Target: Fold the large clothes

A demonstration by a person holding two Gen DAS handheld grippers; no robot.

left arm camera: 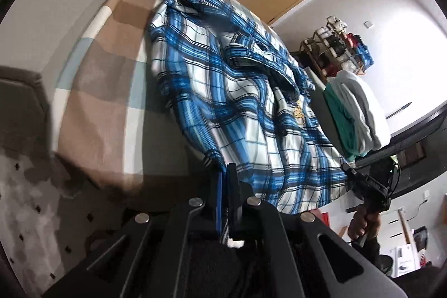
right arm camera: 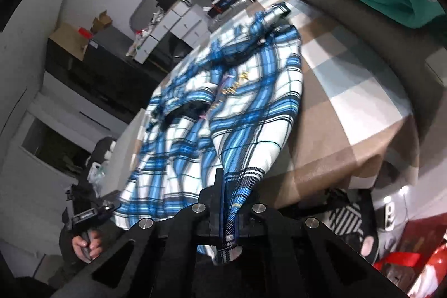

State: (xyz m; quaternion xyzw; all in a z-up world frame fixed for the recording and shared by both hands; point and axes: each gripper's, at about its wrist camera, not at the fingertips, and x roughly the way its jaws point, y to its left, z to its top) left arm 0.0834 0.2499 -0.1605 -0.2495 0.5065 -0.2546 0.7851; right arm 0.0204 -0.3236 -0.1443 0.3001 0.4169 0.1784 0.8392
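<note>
Here, both tongs, left (left arm camera: 225, 172) and right (right arm camera: 226, 180), clenched on plaid shirt (left arm camera: 223, 80) hem.

Both hand-held tools are matte black. The left gripper (left arm camera: 225, 175) has flat black fingers with blue inner pads and round silver screw heads on its linkage; the right gripper (right arm camera: 226, 180) matches. Bare-skinned hands grip the handles, dark sleeves behind.

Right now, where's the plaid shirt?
The plaid shirt is spread on the checked bed cover, its near hem pinched at opposite corners by the left gripper and the right gripper, with folded clothes stacked beside it.
</note>
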